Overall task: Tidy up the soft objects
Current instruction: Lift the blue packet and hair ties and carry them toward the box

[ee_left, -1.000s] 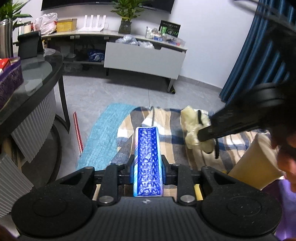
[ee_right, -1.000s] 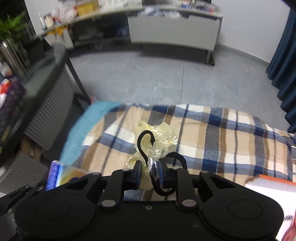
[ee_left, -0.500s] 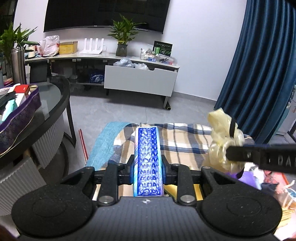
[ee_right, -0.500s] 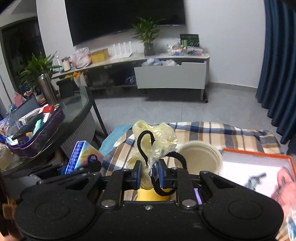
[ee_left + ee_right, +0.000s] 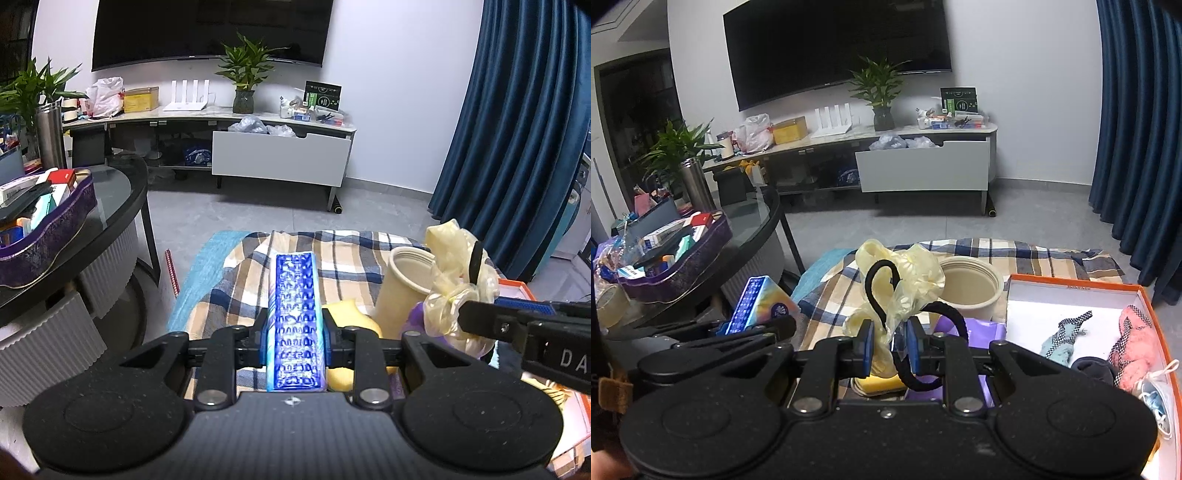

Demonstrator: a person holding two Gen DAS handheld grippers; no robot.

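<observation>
A: Start close in. What does the left gripper (image 5: 295, 334) have?

B: Its jaws stand nearly closed, clamped on the blue tissue pack (image 5: 296, 317). The pack's long axis runs straight ahead along the fingers, and its far end sticks out well past the tips, over the plaid blanket (image 5: 347, 254).

A: And the right gripper (image 5: 889, 341)?

B: Also pinched almost shut, on the neck of a crumpled yellow plastic bag with a black cord (image 5: 899, 284). The bundle stands up above the pads, and the cord loops out to the right.

A: Where would each go?

B: My guess is the orange box (image 5: 1071, 286), already holding socks (image 5: 1062, 339) and a pink cloth (image 5: 1136, 345). It lies to the right of both grippers and touches the cream cup (image 5: 967, 288), which stands just beyond the bag. The right hand is plainly the nearer one; the left would have to cross over the cup.

A: Anything farther out?

B: Bare grey floor, then the TV cabinet (image 5: 923, 168).
</observation>
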